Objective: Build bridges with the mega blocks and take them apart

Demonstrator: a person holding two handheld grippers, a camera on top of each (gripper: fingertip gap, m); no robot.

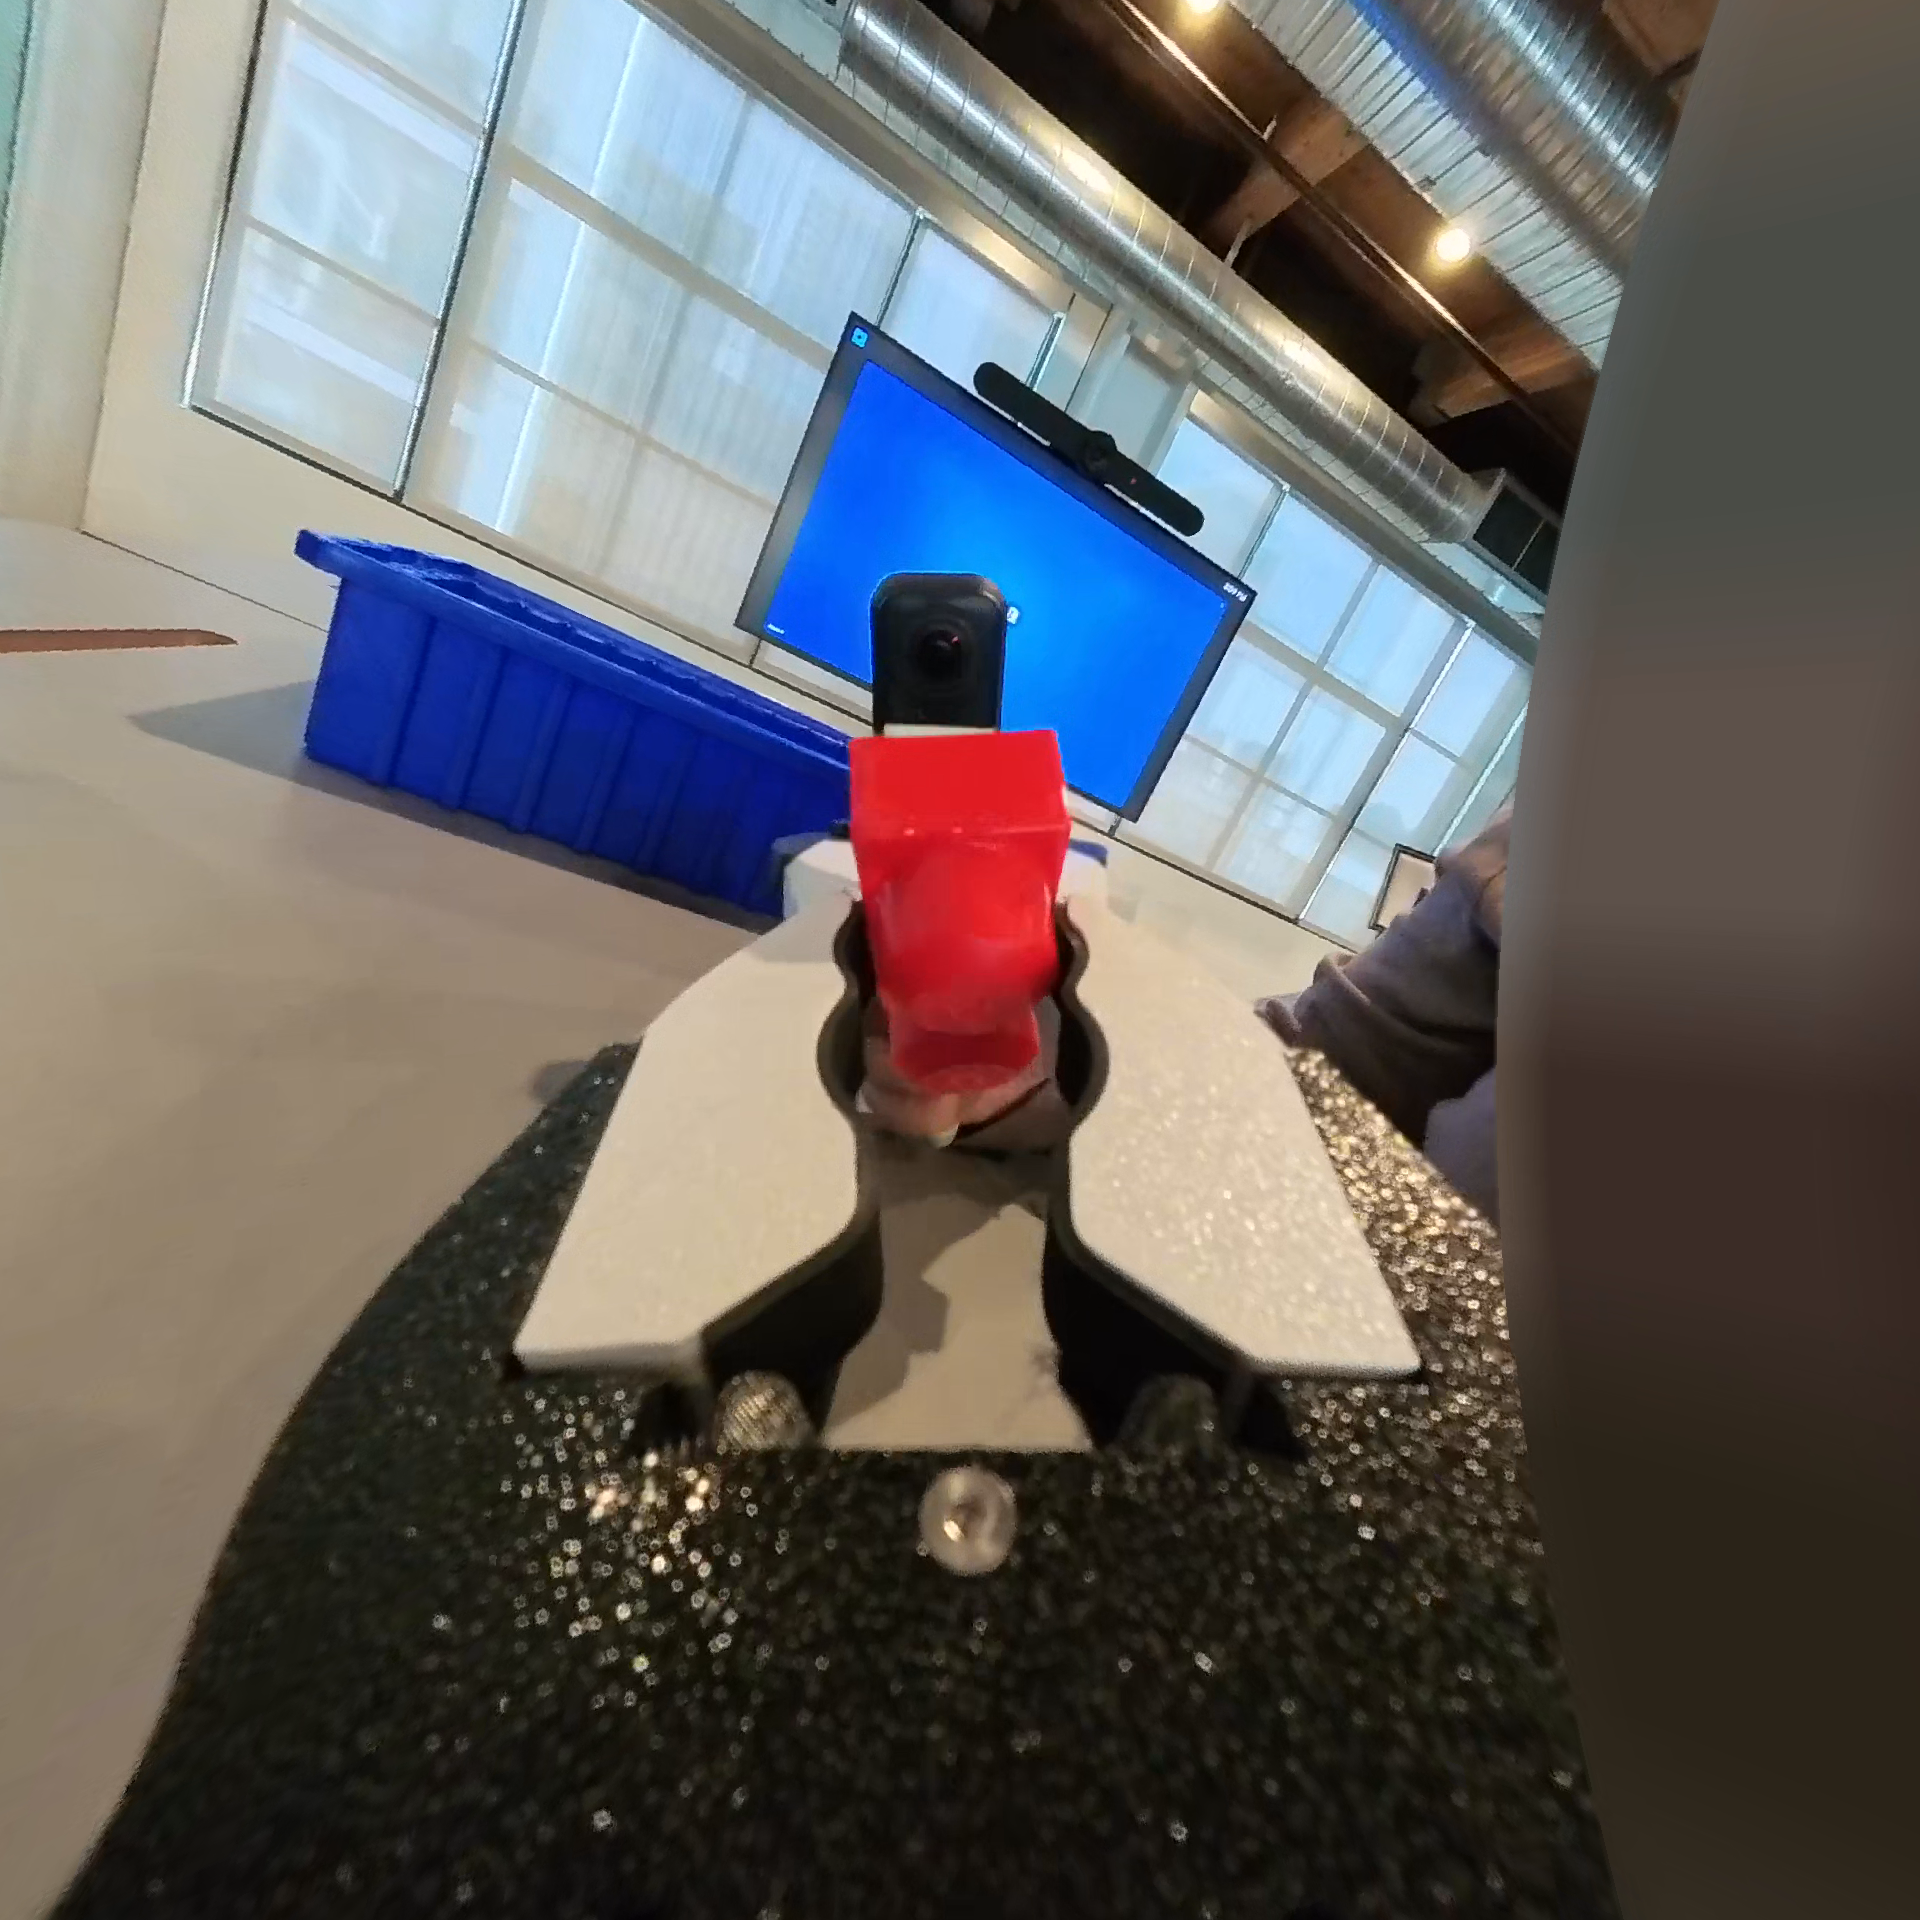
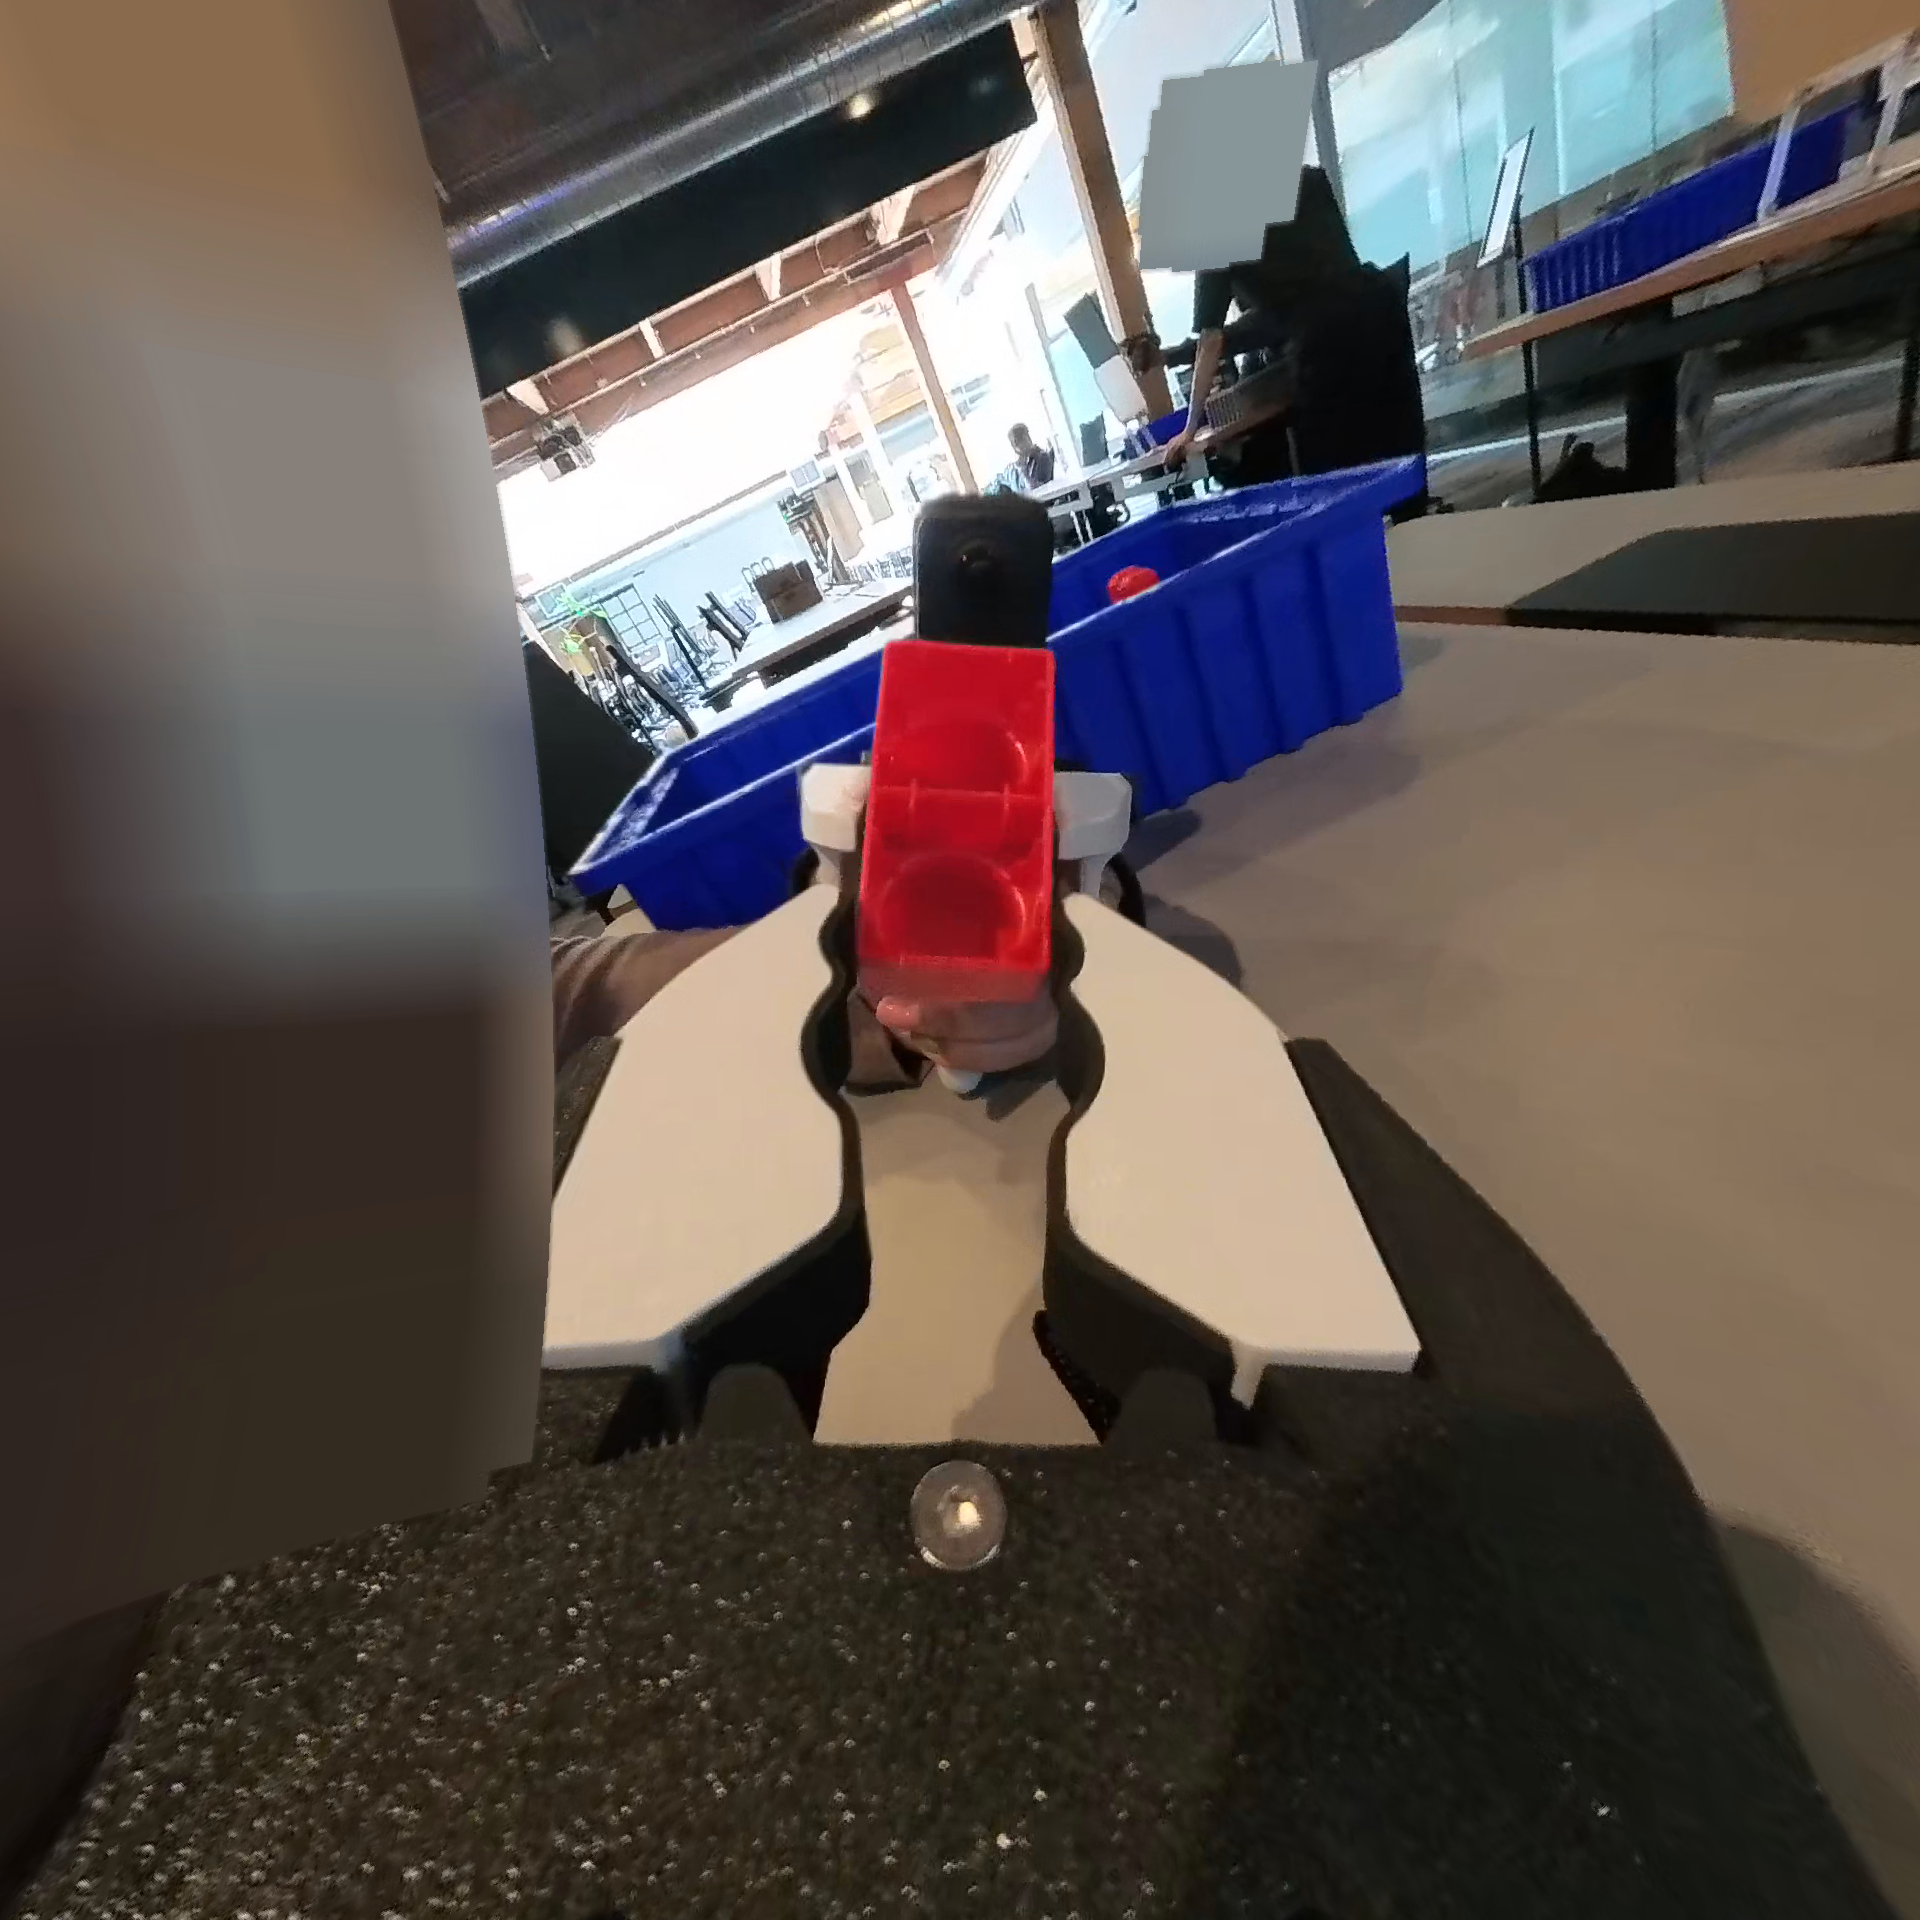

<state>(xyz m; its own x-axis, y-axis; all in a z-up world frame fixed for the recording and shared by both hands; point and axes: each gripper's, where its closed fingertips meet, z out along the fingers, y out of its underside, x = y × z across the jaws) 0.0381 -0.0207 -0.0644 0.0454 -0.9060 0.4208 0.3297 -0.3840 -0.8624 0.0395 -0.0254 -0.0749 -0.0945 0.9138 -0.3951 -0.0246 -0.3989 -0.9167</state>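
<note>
My two grippers face each other over the grey table (image 1: 260, 987). In the left wrist view my left gripper (image 1: 956, 935) is shut on a red mega block (image 1: 956, 810), its stud end toward this camera. The right gripper's white fingertips (image 1: 816, 868) and black camera (image 1: 940, 649) show just behind the block. In the right wrist view my right gripper (image 2: 951, 935) is shut on the red block (image 2: 956, 831), its hollow underside toward this camera. The left gripper's fingertips (image 2: 831, 816) and camera (image 2: 977, 582) show behind it. I cannot tell whether this is one block or two joined.
A blue bin (image 1: 520, 707) stands on the table behind the grippers; in the right wrist view the bin (image 2: 1247, 644) holds a red piece (image 2: 1127, 584). A blue monitor (image 1: 987, 582) is beyond. A grey sleeve (image 1: 1403, 997) is at the right. A person (image 2: 1320, 364) stands far back. Both grippers' tips are close together, under 4 cm apart.
</note>
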